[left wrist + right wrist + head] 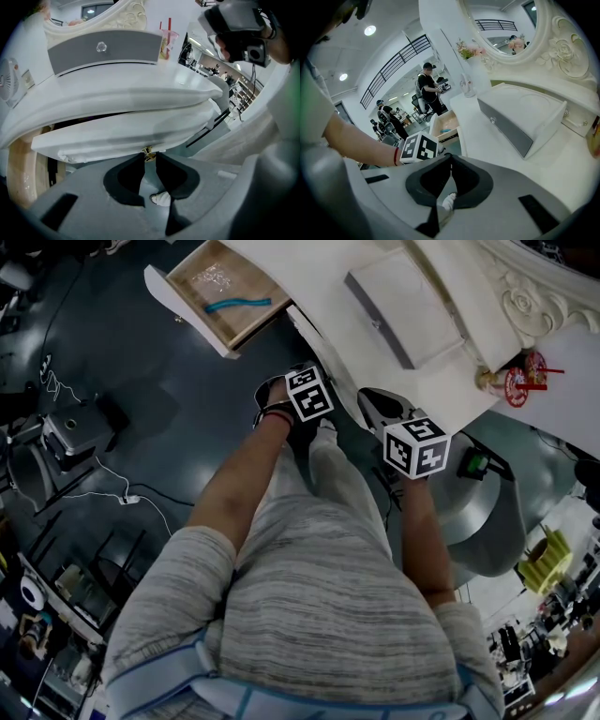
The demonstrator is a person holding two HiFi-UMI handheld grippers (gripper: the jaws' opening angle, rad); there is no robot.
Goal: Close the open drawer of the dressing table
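Drawer (117, 136) knob (148, 153) is pinched between the left gripper's (149, 158) fingers (125, 180); the right gripper's (450, 159) are closed.

A white dressing-table counter (319, 296) carries a small white drawer box with a grey front (403, 306) near its middle. A red-printed cup with straws (518, 382) stands farther right, below the carved mirror frame (530, 301) at the back.

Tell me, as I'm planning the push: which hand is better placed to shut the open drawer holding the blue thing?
Left, I'd say. The left tongs, closed on a gold knob, sit nearer the drawer, on its side; the right tongs, shut on nothing, hang farther off.
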